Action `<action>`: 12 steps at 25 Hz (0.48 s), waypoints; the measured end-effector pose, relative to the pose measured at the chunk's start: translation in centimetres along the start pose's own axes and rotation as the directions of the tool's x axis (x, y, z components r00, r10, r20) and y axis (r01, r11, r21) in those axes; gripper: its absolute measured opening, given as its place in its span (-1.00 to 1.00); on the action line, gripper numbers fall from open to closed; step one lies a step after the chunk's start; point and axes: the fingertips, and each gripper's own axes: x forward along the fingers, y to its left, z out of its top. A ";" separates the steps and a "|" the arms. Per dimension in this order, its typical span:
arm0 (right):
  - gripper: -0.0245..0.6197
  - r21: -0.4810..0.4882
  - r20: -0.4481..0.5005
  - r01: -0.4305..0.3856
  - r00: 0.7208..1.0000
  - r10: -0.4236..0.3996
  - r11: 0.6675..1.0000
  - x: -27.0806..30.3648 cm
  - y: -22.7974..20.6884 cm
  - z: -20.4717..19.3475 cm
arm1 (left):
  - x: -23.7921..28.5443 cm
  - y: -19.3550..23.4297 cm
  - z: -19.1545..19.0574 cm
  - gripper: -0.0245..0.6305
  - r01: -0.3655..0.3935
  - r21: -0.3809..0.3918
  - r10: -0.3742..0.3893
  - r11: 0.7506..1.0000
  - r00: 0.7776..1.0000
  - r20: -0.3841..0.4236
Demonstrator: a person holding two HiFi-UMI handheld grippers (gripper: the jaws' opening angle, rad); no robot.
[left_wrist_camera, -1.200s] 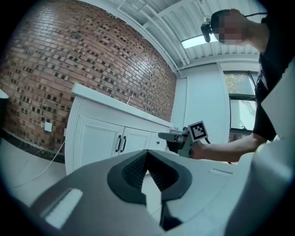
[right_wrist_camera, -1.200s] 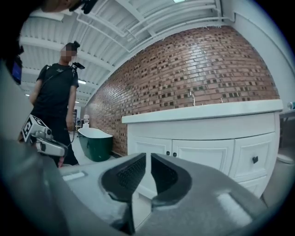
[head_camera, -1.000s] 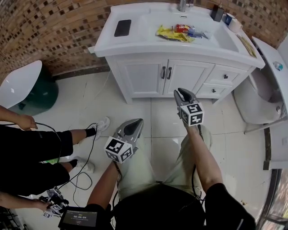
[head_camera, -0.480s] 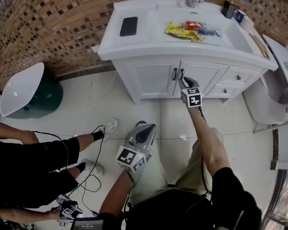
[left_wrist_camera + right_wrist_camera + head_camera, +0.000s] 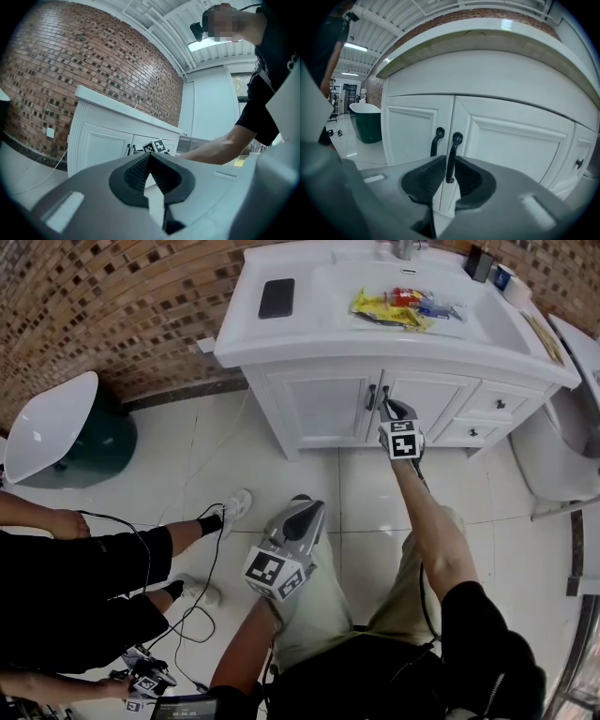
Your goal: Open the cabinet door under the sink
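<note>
The white cabinet under the sink has two doors, both closed: the left door and the right door. Two dark handles sit side by side at the seam. My right gripper is up against the right door's handle, which runs between its jaws; both jaws press on it. The left door's handle stands free just beside it. My left gripper hangs back over my lap, shut with nothing in it, pointing at the cabinet.
A black phone lies on the countertop and yellow packets lie in the basin. Small drawers sit right of the doors, a toilet further right. A dark green tub and another person's legs with a floor cable are at left.
My right gripper has reached forward from mid-floor to the cabinet and closed around the right door's handle. The left gripper has stayed low near my lap.
</note>
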 end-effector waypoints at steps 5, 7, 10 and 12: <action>-0.78 -0.013 0.001 0.041 0.999 -0.041 0.999 0.2 0.1 -0.1 | -0.8 0.7 0.0 -0.88 -0.010 -0.001 0.010 1.000 1.000 0.008; -0.75 -0.001 -0.005 0.053 0.999 -0.053 0.999 0.3 0.0 -0.4 | -1.1 0.9 0.0 -0.88 -0.012 -0.004 0.012 1.000 1.000 0.011; -0.74 0.015 -0.015 0.052 0.999 -0.052 0.999 0.9 -0.3 -0.6 | -1.2 1.0 0.1 -0.88 -0.014 -0.004 0.014 1.000 1.000 0.014; -0.74 0.009 -0.018 0.049 0.999 -0.049 0.999 1.4 -0.3 -0.1 | -1.4 1.0 0.2 -0.88 -0.016 -0.005 0.016 1.000 1.000 0.017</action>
